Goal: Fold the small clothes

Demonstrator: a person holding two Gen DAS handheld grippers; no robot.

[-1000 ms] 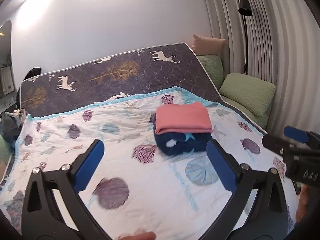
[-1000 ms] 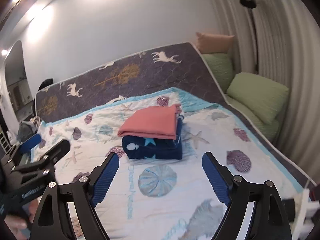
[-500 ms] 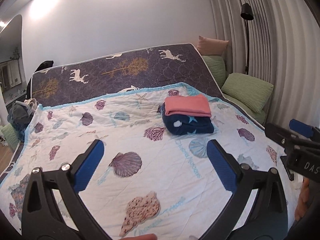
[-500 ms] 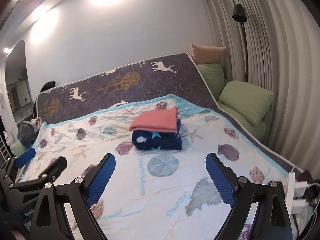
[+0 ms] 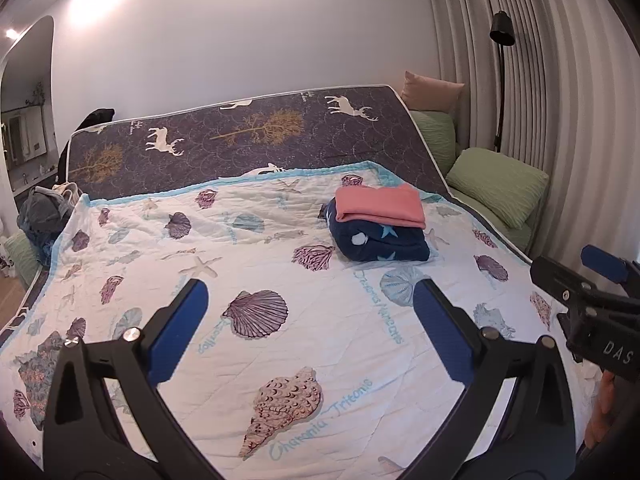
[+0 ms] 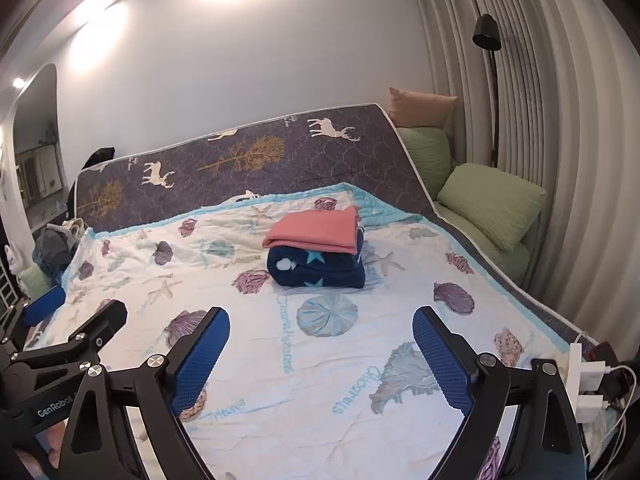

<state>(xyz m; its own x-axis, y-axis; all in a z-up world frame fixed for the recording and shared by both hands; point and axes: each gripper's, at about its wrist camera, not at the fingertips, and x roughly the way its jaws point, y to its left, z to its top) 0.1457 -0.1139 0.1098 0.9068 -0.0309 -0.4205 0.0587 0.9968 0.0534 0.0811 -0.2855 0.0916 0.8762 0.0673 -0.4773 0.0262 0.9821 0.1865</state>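
Lying folded, pink garment stacked squarely atop star-patterned navy garment

White wall, pleated curtains, black floor lamp.

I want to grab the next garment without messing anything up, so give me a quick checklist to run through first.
1. Left gripper open, nothing held: ok.
2. Right gripper open, nothing held: ok.
3. Pink garment folded on navy star garment: ok.
4. Stack clear of both grippers: ok.
5. Quilt in front free of clothes: ok.
6. Next unfolded garment located: cannot tell; a clothes pile sits at the bed's far left.
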